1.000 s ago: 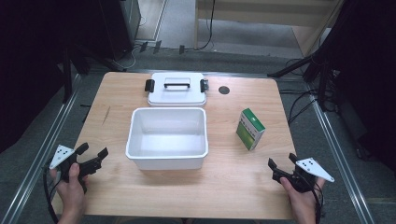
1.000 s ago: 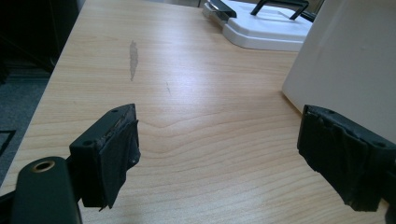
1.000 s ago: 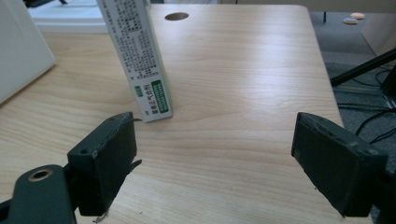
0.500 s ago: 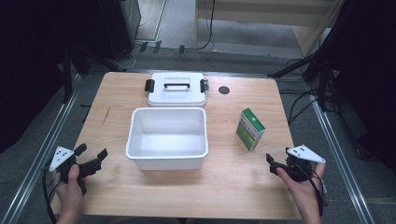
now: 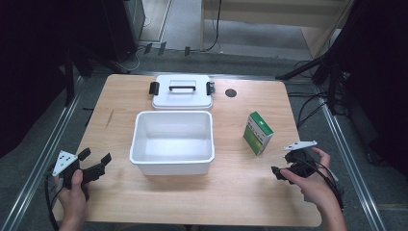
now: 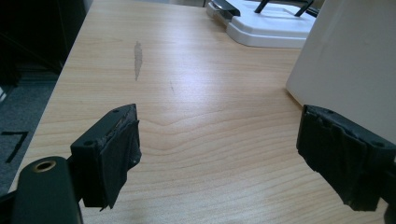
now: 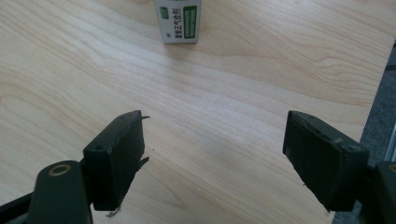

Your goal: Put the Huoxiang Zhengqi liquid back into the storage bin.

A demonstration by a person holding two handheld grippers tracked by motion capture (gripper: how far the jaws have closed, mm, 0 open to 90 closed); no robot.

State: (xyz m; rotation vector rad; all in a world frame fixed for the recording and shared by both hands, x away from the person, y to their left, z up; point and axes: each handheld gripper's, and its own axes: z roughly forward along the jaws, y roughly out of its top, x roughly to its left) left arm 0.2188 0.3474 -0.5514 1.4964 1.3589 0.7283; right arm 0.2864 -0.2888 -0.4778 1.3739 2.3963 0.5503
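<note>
Left gripper [image 5: 96,163] sits at the table's [image 5: 120,106] near-left corner, jaws wide apart, nothing between them. White bin [image 5: 172,163] mid-table, its lid [image 5: 183,98] flat behind it. Green-white box [image 5: 257,133] stands upright right of the bin. Right gripper [image 5: 278,172] near the box, pointing at it; jaws apart, just been opening slightly, nothing between them.

An open tub [image 5: 172,142] sits at the centre of the counter [image 5: 125,98]. Its lid [image 5: 182,92] lies flat just behind it, at 12 o'clock. A small carton [image 5: 258,133] stands at 3 o'clock — near the tub, not touching. The left tool [image 5: 95,164] is at 8 o'clock, the right tool [image 5: 281,169] at 4 o'clock — just before the carton.
</note>
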